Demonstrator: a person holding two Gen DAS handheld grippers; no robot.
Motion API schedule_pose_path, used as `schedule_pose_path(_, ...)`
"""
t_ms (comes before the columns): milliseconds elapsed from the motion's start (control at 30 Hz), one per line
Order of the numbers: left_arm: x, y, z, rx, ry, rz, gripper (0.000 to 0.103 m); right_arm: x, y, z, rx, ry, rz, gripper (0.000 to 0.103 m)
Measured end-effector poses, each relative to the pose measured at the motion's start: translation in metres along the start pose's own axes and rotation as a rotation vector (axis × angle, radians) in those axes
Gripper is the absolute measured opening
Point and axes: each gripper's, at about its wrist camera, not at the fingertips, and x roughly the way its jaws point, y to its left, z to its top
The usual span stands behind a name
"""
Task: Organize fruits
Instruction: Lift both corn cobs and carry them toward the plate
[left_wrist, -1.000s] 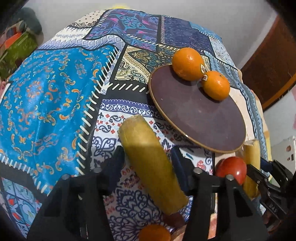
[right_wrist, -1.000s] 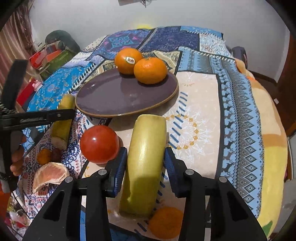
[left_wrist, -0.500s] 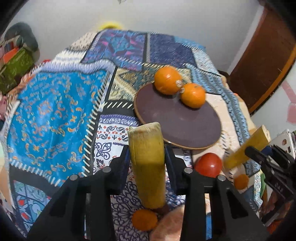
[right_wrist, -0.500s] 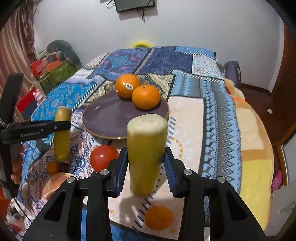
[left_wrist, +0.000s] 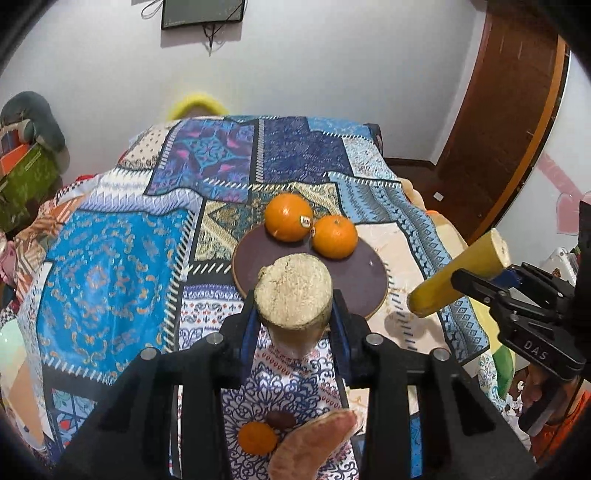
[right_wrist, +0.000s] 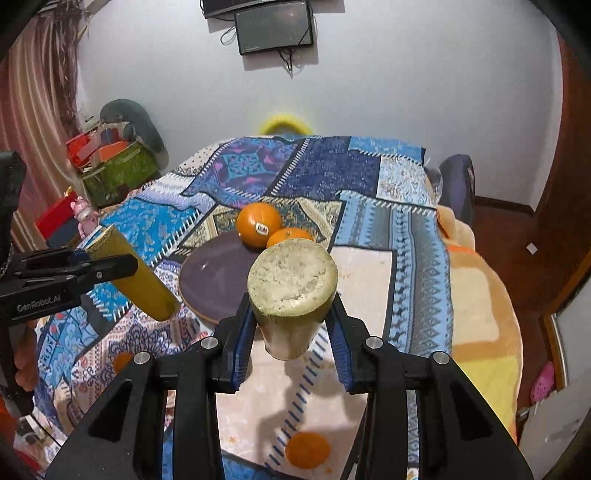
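Partway done, by the look of it: 2 oranges (left_wrist: 289, 217) already on the purple plate (left_wrist: 258, 273), beyond the fingertips. Left gripper (left_wrist: 294, 317) clamped on 1 yellow-green stalk piece (left_wrist: 294, 291), cut end up between the fingers. Right gripper (right_wrist: 291, 325) clamped likewise on a 2nd piece (right_wrist: 291, 280). Left to place: both pieces, plus small fruits (left_wrist: 257, 438) on the patchwork cloth (left_wrist: 110, 266) below the fingers.

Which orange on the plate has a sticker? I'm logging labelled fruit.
The left orange on the plate: white sticker on its side. Its right neighbour shows none.
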Motion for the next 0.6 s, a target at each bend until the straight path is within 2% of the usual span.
schedule_pose_path(267,0.019,-0.004,0.013,0.004,0.009,-0.030,0.036,0.020,-0.002,0.011,0.005,0.009,0.010,0.035)
schedule_pose_path(600,0.062,0.000,0.025,-0.006,0.051,-0.042,0.036,0.066,0.004,0.022,-0.038,0.075,0.011,0.035)
